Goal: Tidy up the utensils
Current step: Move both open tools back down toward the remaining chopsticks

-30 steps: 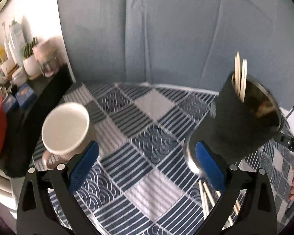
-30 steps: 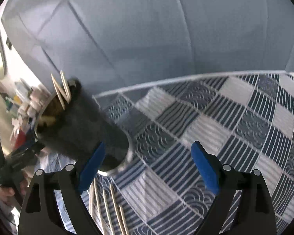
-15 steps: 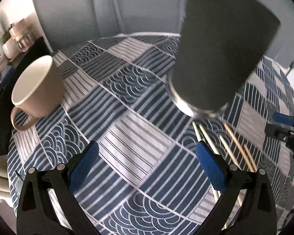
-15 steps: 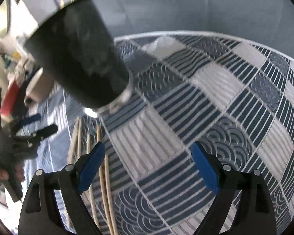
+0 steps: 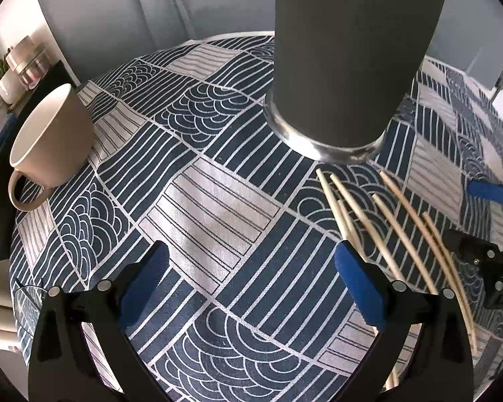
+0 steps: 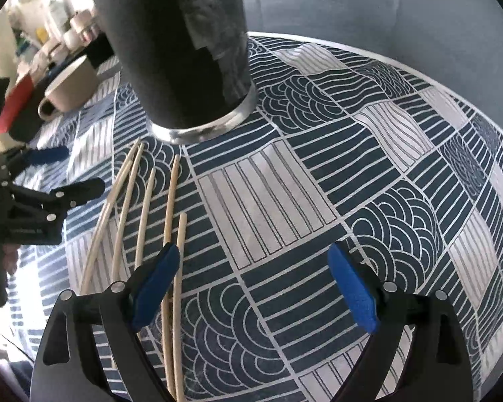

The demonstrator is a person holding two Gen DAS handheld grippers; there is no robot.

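A tall black tumbler (image 5: pixel 348 53) with a steel base stands upright on the patterned tablecloth; it also shows in the right wrist view (image 6: pixel 181 47). Several wooden chopsticks (image 5: pixel 395 221) lie side by side on the cloth just in front of it, also seen in the right wrist view (image 6: pixel 144 207). My left gripper (image 5: pixel 248 281) is open and empty, low over the cloth, with the chopsticks at its right finger. My right gripper (image 6: pixel 251 278) is open and empty, with the chopsticks under its left finger.
A beige mug (image 5: pixel 47 140) stands at the left of the round table (image 6: pixel 419 154). A shelf with jars and a plant (image 5: pixel 13 70) lies beyond the left edge. A grey curtain hangs behind. Each gripper shows in the other's view (image 6: pixel 43 201).
Both grippers have dropped and tilted down toward the cloth, closer to the tumbler's base. The chopsticks on the cloth have come fully into view; the tumbler's rim has left the frame.
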